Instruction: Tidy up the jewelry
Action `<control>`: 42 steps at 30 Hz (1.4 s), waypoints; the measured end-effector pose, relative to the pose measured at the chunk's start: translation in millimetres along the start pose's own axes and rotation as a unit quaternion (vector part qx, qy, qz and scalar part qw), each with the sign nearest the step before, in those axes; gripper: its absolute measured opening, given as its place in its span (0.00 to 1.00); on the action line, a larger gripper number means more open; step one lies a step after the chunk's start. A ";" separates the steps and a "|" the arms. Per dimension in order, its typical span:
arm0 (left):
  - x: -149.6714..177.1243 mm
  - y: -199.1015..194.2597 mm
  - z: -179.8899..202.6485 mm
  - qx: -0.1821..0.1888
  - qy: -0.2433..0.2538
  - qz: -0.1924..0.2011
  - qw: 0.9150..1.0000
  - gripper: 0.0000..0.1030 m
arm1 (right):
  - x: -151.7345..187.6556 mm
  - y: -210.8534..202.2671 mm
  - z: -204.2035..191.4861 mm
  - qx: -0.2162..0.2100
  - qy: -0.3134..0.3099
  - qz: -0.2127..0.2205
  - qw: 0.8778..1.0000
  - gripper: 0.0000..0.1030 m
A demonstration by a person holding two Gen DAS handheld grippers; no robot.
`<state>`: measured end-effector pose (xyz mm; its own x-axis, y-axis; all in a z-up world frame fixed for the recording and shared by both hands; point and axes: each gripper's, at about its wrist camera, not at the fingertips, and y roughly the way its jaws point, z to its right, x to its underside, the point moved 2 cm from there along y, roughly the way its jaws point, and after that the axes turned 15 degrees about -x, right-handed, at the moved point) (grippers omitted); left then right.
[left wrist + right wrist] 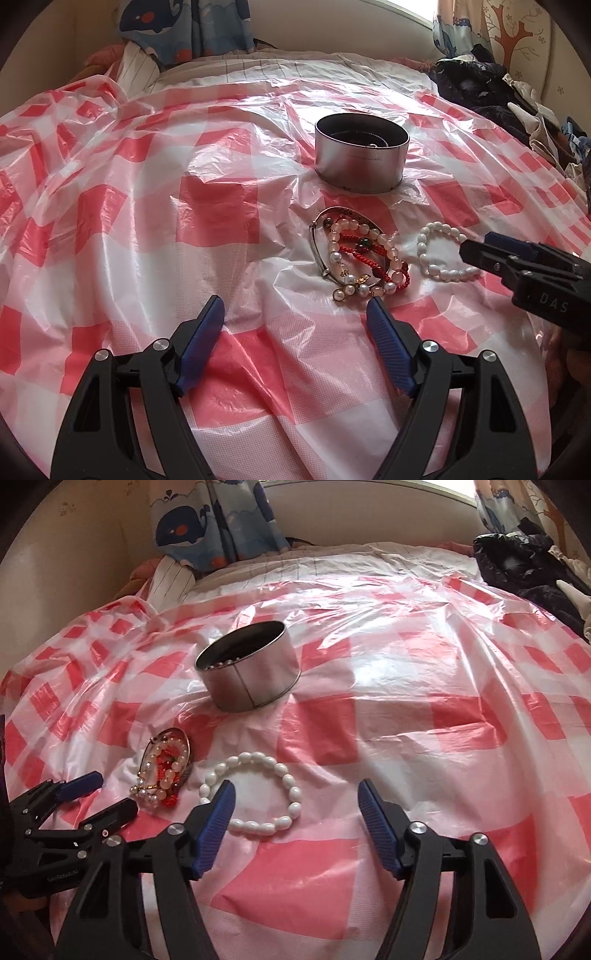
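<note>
A round metal tin (358,170) (255,690) stands on the red-and-white checked plastic sheet, with some beads showing inside it. In front of it lies a tangled pile of bracelets (360,254) (164,771): pearl beads, red cord and a metal bangle. Just right of the pile lies a white bead bracelet (452,275) (293,794). My right gripper (295,790) (476,243) is open low over that bracelet, its left finger covering the bracelet's left edge, and nothing is pinched. My left gripper (295,306) (112,792) is open and empty, just short of the pile.
The checked sheet (147,221) covers a bed and is wrinkled all over. Dark clothes (487,85) are heaped at the far right. A whale-print curtain (218,524) hangs at the back by the wall, with striped bedding (258,66) below it.
</note>
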<state>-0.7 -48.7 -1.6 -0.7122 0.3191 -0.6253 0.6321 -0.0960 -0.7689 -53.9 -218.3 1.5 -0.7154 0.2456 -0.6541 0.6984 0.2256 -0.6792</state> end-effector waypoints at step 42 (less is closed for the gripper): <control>-25.9 8.3 26.0 -0.002 0.061 0.011 0.998 0.30 | 4.0 20.7 1.1 -0.011 0.007 -0.026 1.000 0.33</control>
<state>15.1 -82.3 4.7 -0.6556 0.4285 -0.6218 0.6495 -0.1001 -0.7537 -42.4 -213.6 -15.5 -0.7509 0.2457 -0.6130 0.6603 0.2597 -0.7047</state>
